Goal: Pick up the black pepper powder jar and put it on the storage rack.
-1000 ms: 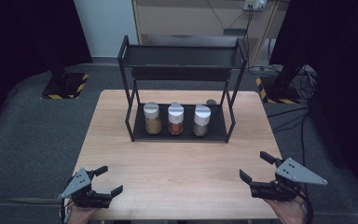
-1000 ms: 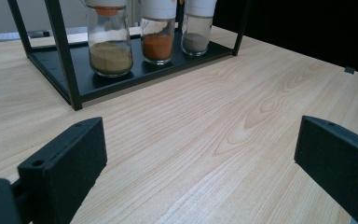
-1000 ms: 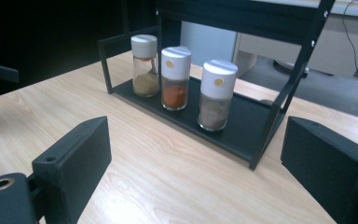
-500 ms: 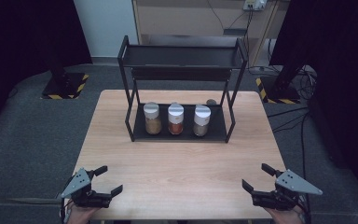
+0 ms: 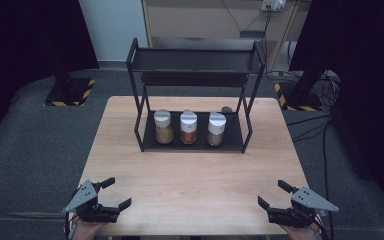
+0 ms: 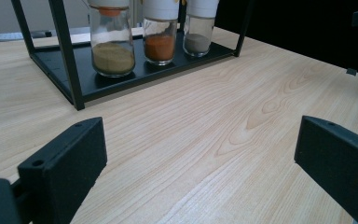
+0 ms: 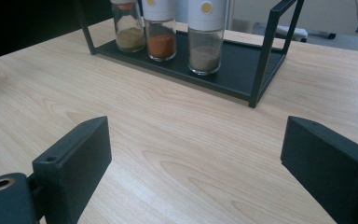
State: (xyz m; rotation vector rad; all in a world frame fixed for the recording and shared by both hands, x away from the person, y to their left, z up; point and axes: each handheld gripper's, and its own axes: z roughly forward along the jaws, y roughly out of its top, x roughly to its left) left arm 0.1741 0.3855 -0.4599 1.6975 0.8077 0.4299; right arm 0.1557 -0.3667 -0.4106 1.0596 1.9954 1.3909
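Note:
A black two-tier metal rack [image 5: 195,145] stands at the back middle of the wooden table [image 5: 195,180]. On its lower shelf stand three white-capped spice jars: one with tan powder [image 5: 163,127], one with orange-red powder [image 5: 188,127], one with grey-brown powder [image 5: 216,129]. The same jars appear in the left gripper view [image 6: 113,42] and in the right gripper view [image 7: 206,37]. My left gripper [image 5: 116,194] rests open at the table's front left corner. My right gripper [image 5: 275,195] is open at the front right, low over the table. Nothing lies between either pair of jaws.
A small dark round object [image 5: 226,109] lies on the table behind the rack's right end. The rack's upper shelf [image 5: 195,62] holds nothing. Bare wood stretches between the grippers and the rack. Grey floor mats and cables [image 5: 320,135] surround the table.
My right gripper has sunk toward the table's front right edge, jaws still wide. The left gripper and the jars have stayed where they were.

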